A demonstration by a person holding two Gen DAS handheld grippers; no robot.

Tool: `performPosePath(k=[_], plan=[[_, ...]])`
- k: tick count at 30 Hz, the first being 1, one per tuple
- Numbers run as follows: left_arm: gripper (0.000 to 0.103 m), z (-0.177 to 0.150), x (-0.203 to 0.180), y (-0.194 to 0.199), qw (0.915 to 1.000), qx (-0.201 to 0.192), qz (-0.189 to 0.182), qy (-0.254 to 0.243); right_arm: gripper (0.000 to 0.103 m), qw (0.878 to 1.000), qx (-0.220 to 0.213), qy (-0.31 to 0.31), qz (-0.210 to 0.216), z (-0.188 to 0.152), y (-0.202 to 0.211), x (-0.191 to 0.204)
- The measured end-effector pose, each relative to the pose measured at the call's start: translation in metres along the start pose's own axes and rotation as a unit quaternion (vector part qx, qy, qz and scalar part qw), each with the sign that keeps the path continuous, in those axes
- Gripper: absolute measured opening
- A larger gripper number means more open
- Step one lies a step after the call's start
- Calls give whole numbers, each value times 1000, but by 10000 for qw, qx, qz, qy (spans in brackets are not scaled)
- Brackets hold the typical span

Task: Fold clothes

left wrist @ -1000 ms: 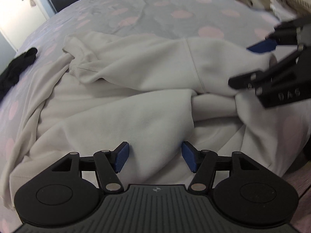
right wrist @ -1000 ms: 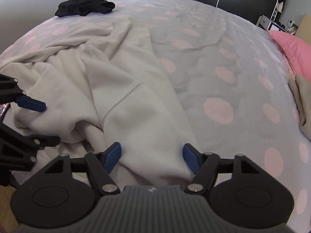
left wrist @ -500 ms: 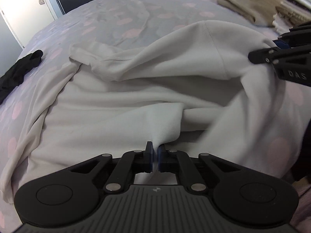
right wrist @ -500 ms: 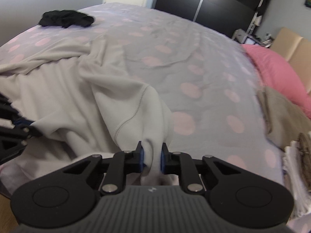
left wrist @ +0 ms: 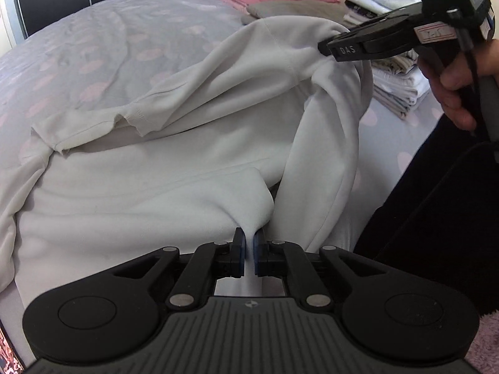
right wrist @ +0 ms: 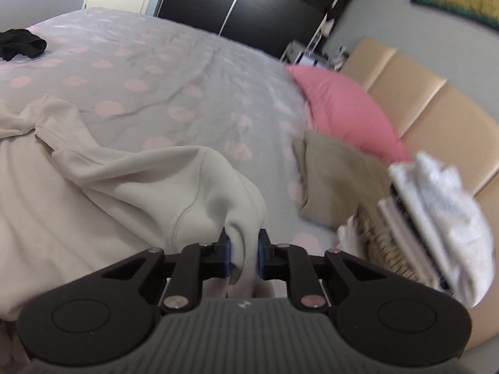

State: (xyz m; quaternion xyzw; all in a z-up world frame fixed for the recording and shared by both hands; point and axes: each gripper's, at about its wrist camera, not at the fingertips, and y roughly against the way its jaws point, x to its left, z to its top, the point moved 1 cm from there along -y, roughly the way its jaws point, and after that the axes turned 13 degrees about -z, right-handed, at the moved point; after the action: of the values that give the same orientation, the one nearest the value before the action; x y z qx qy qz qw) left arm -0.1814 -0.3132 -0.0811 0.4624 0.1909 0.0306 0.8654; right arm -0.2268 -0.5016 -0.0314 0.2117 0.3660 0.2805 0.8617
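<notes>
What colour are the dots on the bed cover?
Pink dots on a grey bed cover; the right wrist view shows them best.

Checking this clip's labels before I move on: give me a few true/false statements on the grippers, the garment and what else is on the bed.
1. The left gripper is shut on a pinch of the sweatshirt. True.
2. The right gripper is open and holds nothing. False: its pads clamp a bunch of sweatshirt cloth.
3. The sweatshirt is black. False: it is off-white; the black garment lies apart at the far corner of the bed.
4. A pink pillow lies at the head of the bed. True.
5. The bed cover is plain white. False: it is grey with pink dots.
6. A stack of folded laundry sits beyond the right gripper. True.
</notes>
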Motion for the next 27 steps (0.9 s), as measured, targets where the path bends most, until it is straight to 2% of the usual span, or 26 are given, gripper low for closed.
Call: performPosePath(k=[2, 3, 4, 5, 6, 8, 10, 19, 23, 25, 27], plan=[[12, -1, 3, 3, 10000, -5, -30, -39, 25, 9996, 240, -57, 152, -3, -11, -3], [16, -1, 5, 6, 9999, -15, 31, -108, 26, 9995, 271, -34, 141, -5, -14, -3], [23, -2, 7, 9, 9998, -25, 93, -176, 26, 9997, 211, -6, 95, -7, -14, -3], [29, -2, 9, 13, 9996, -34, 154, -244, 32, 9999, 132, 16, 60, -9, -14, -3], [31, -3, 12, 16, 9994, -51, 197, -286, 36, 10000, -5, 6, 73, -11, -11, -5], [37, 0, 25, 23, 9994, -64, 235, -242, 50, 9995, -220, -81, 190, -11, -6, -9], [38, 3, 43, 30, 9994, -65, 325, -141, 63, 9984, -392, -149, 377, -8, -3, -13], [40, 30, 134, 64, 9922, -430, 1165, 95, 67, 9900, -766, 363, 1131, 13, -20, 20], [40, 40, 173, 66, 9830, -486, 1763, -160, 74, 9802, -1052, 938, 1394, 20, -32, 47], [40, 45, 196, 62, 9778, -401, 2042, -228, 74, 9765, -1026, 1126, 1526, 22, -44, 59], [40, 51, 219, 55, 9767, -332, 2116, -100, 74, 9759, -872, 1167, 1627, 24, -58, 66]])
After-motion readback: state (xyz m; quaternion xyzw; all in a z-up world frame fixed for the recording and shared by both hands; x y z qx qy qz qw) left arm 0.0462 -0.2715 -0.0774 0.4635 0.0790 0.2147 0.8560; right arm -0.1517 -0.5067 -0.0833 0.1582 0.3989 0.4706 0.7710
